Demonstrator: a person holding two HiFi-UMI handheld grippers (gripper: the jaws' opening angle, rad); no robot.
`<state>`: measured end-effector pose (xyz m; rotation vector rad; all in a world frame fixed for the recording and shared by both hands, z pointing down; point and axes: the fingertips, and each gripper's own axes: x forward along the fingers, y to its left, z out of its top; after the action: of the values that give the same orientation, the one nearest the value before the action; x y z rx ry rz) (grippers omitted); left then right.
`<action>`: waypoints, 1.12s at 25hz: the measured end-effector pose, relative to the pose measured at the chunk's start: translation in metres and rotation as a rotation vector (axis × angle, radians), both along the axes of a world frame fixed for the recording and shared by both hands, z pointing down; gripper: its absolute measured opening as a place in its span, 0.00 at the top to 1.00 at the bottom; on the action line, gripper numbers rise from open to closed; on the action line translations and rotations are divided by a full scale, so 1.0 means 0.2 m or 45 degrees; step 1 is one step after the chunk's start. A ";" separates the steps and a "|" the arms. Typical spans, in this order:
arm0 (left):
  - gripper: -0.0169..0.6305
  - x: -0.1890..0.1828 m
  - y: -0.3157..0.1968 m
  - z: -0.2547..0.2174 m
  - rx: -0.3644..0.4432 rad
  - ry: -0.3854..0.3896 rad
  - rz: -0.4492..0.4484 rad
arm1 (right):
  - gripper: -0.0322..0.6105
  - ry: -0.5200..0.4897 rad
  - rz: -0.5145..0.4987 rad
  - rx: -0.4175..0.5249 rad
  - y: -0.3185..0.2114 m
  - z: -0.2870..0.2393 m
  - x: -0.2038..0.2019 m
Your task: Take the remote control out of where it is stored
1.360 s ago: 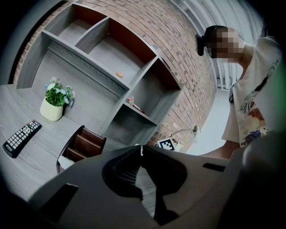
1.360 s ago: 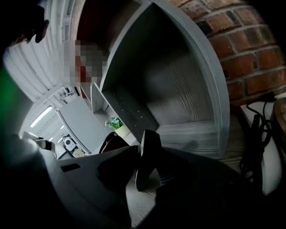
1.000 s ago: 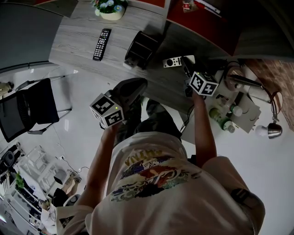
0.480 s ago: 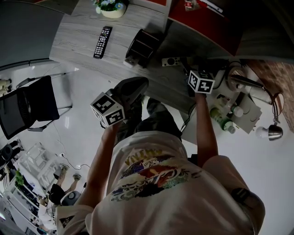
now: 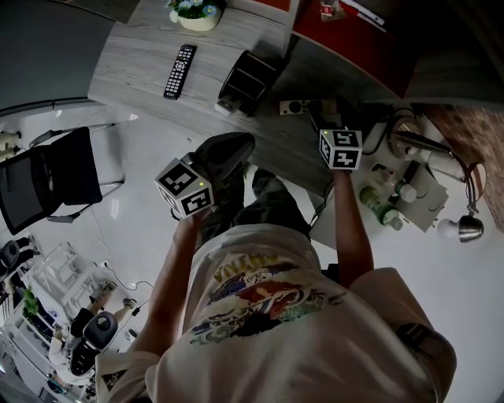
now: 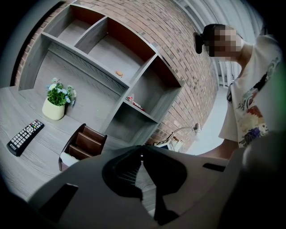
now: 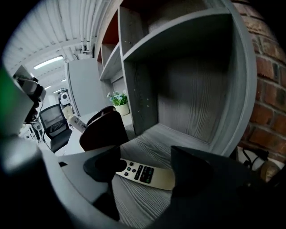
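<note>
Up at the top middle of the head view, the remote (image 5: 298, 106) (the white one) lies flat on grey wood at the foot of the shelf unit, just up and left of the marker cube on the right gripper (image 7: 144, 164). That gripper's own view shows it better. The remote sits across the lower centre of the frame on the floor of the bottom cubby (image 7: 192, 94), button end by the jaw on the left, plain end toward the jaw on the right. The jaws have just been opening and now stand wide apart with the remote between them, and neither pad looks to be pressing on it, so it's not gripped.

The left gripper (image 6: 142, 154) hangs back over the person's lap at the centre of the head view. Its jaws meet at the tips and have nothing in them.

Further left on the desk (image 5: 134, 75) there's a black remote (image 5: 179, 71), a plant (image 5: 195, 12) at the top edge and a brown organizer (image 5: 248, 81) between the two remotes. A chair (image 5: 49, 179) is at the left edge
</note>
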<state>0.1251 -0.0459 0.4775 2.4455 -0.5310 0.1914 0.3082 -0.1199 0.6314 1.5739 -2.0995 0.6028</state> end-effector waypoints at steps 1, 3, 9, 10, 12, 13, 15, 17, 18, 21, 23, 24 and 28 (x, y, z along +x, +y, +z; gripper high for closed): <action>0.96 0.00 0.00 0.00 0.001 0.002 0.003 | 0.39 0.015 -0.023 0.016 0.00 -0.03 -0.02; 0.96 0.02 0.01 -0.02 0.010 0.006 0.013 | 0.44 0.036 -0.070 0.035 0.02 -0.08 -0.06; 0.96 0.06 -0.01 -0.08 0.054 0.018 0.039 | 0.80 0.067 -0.152 0.076 0.06 -0.20 -0.12; 0.96 0.06 -0.01 -0.09 0.060 0.017 0.040 | 0.81 0.066 -0.165 0.080 0.06 -0.21 -0.13; 0.96 0.06 -0.03 -0.11 0.073 0.016 0.038 | 0.84 0.075 -0.188 0.089 0.06 -0.24 -0.15; 0.96 0.06 -0.03 -0.12 0.081 0.016 0.037 | 0.85 0.079 -0.197 0.093 0.06 -0.26 -0.15; 0.96 0.06 -0.04 -0.14 0.095 0.014 0.033 | 0.87 0.084 -0.209 0.105 0.06 -0.29 -0.17; 0.96 0.06 -0.04 -0.15 0.103 0.008 0.028 | 0.92 0.093 -0.230 0.117 0.07 -0.31 -0.20; 0.96 0.05 -0.04 -0.15 0.106 0.007 0.026 | 0.92 0.096 -0.245 0.121 0.07 -0.32 -0.22; 0.96 0.05 -0.05 -0.17 0.123 0.006 0.019 | 0.94 0.104 -0.288 0.135 0.09 -0.35 -0.27; 0.96 0.04 -0.06 -0.19 0.137 0.010 0.007 | 0.94 0.103 -0.310 0.138 0.11 -0.37 -0.31; 0.96 0.04 -0.06 -0.20 0.145 0.012 0.002 | 0.94 0.098 -0.321 0.134 0.12 -0.38 -0.32; 0.96 0.03 -0.09 -0.23 0.188 0.005 -0.010 | 0.94 0.055 -0.355 0.131 0.13 -0.45 -0.41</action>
<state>0.1308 -0.0643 0.4320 2.5861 -0.5709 0.1483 0.2256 -0.0941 0.5408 1.2993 -2.2936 0.3660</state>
